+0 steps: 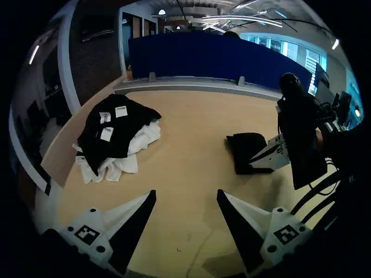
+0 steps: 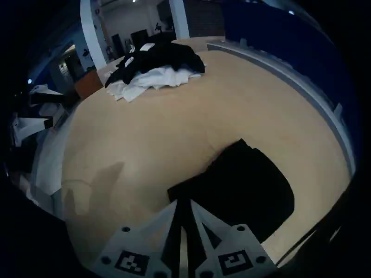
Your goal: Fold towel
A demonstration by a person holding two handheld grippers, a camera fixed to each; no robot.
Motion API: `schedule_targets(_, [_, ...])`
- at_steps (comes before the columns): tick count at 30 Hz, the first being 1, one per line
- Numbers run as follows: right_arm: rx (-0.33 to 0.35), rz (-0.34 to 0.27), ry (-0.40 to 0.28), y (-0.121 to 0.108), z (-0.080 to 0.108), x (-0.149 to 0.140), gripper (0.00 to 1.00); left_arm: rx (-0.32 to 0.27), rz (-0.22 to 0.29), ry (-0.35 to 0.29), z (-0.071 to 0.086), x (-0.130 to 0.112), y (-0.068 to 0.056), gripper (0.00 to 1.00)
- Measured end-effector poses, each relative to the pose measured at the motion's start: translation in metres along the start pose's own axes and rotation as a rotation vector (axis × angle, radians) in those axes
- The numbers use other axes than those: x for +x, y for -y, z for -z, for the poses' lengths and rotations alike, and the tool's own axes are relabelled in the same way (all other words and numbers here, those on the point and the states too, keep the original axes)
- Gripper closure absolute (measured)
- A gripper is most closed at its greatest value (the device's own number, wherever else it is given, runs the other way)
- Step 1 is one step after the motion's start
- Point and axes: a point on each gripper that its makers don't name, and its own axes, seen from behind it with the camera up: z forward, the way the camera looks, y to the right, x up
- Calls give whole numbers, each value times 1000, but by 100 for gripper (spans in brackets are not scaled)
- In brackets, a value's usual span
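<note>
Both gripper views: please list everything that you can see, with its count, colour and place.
Wooden table: one, light tan, under everything.
Folded black cloth towel: one, black, flat on the table.
Heap of crumpled towels: one heap, black over white, near the table's far edge.
Paper tags: three, white, on the heap.
Partition wall: one, dark blue, behind the table.
Left gripper: one, white and black, open above bare table.
Right gripper: one, white and black, fingers together at the folded towel's edge.
</note>
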Motion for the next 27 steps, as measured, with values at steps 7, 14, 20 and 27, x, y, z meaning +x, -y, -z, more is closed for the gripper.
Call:
schedule_targets(7, [-11,-6,-16,-3,5,2,74,-5,-8,0,-2,2,-3,3])
schedule_targets(14, [-22,-8,-41,-5,9,4,23,-4,-11,1,-2,2,-5,2])
schedule_targets(20, [-64,-4,-59,-14,14,3,0,-4,-11,2,-3,0,-6,3])
schedule_targets(27, [-86,-10,-69,-20,20,3,0,-9,-15,0,-4,2,-10,2])
